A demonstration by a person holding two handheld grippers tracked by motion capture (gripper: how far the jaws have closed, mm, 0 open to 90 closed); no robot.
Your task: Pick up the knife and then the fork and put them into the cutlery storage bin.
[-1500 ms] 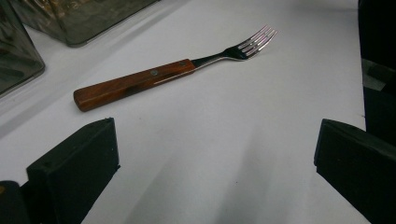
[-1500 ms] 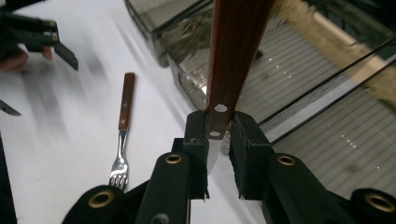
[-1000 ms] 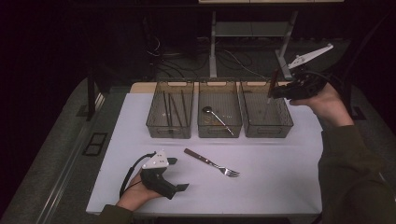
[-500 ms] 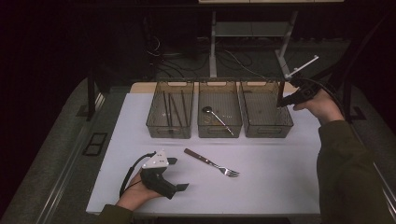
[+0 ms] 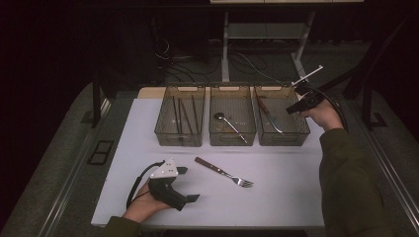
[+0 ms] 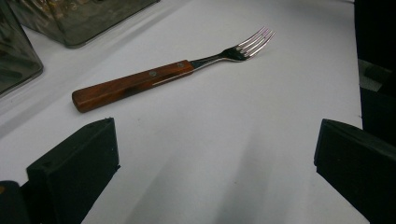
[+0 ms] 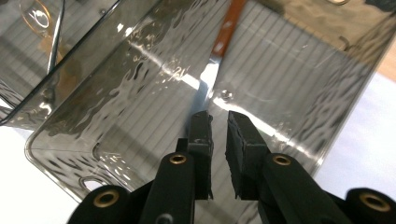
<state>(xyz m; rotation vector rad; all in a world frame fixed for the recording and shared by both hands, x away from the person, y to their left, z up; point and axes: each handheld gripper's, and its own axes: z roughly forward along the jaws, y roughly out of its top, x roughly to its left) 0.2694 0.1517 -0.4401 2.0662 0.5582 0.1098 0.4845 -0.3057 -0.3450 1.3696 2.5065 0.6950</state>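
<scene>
Right gripper (image 7: 217, 128): jaws nearly together, narrow gap, have just been closing; whether anything is pinched between them cannot be told. Jaws poised over right bin (image 5: 299, 133), just above knife (image 5: 269, 114) lying inside; blade gleams directly ahead of jaw tips in right gripper view, brown handle beyond.

Left gripper (image 5: 185, 185): jaws wide apart, nothing between, resting low on white surface (image 5: 276, 197), held by left hand (image 5: 146, 202). Fork (image 6: 154, 79) lying flat on surface just ahead of jaws, wooden handle toward gripper, tines pointing away; two rivets on handle, no lettering legible.

Outward: three clear smoky bins in a row at far side of surface. Left bin (image 5: 165, 136) holding dark chopsticks (image 5: 183, 113). Middle bin (image 5: 232, 138) holding spoon (image 5: 228, 124). Right bin holding knife.

No brand, label or readable writing on bins, cutlery or grippers.
</scene>
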